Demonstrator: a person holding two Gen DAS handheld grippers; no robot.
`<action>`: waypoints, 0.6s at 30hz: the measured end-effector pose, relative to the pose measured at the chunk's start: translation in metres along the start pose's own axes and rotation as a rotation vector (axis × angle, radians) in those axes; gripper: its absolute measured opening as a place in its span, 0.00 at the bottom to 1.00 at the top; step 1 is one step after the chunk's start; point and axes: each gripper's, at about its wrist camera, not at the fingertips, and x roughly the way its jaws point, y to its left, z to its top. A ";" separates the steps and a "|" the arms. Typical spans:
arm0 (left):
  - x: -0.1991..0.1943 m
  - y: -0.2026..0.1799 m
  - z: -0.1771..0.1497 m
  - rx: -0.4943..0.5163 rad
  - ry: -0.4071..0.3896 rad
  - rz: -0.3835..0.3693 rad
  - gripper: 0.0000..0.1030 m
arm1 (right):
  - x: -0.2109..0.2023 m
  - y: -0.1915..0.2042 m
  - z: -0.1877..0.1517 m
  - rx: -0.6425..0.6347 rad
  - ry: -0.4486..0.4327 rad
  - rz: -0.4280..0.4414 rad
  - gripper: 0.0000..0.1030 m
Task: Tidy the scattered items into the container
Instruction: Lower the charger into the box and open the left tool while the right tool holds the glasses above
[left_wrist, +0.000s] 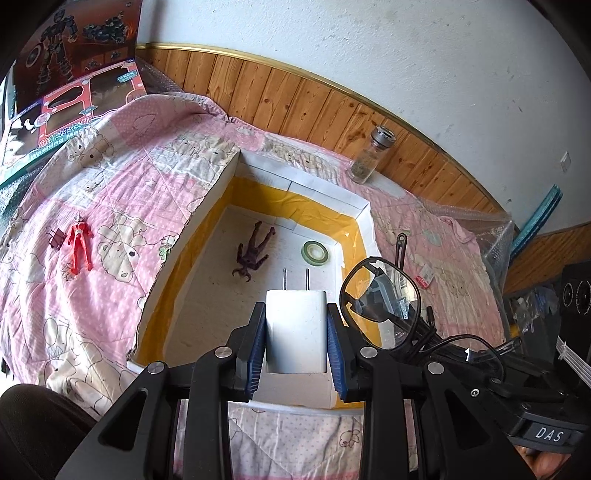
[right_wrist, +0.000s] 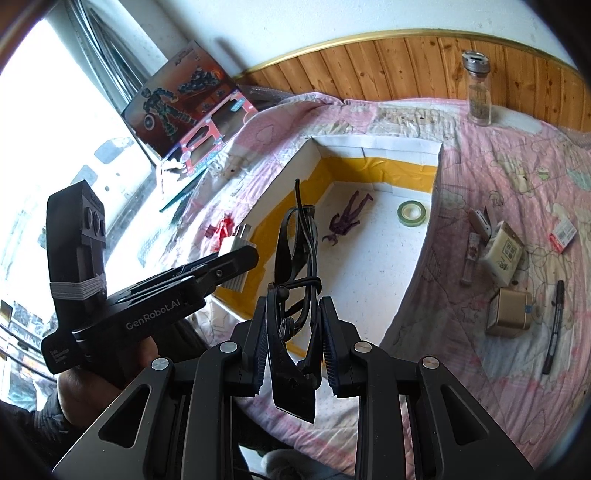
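Both loads hang over the open container (left_wrist: 364, 236) on the bed: the left hand-held gripper (left_wrist: 296, 332) clamped on a white charger (left_wrist: 296, 325), the right hand-held gripper (right_wrist: 294, 343) seemingly pinching folded black glasses (right_wrist: 295, 266), so each next needs lowering and releasing inside.

Far ahead of the claw, wood wainscoting (left_wrist: 295, 99) lines the wall; toy boxes (left_wrist: 74, 74) lean up-left of it.

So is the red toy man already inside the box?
No, the red toy figure lies on the pink blanket left of the box, outside its wall.
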 end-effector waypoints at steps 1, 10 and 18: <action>0.003 0.001 0.001 0.001 0.004 0.000 0.31 | 0.003 -0.001 0.002 0.004 0.003 -0.001 0.26; 0.028 0.009 0.004 -0.001 0.048 0.015 0.31 | 0.028 -0.010 0.016 0.023 0.025 -0.020 0.26; 0.050 0.016 0.002 0.004 0.096 0.035 0.31 | 0.052 -0.019 0.020 0.036 0.066 -0.034 0.26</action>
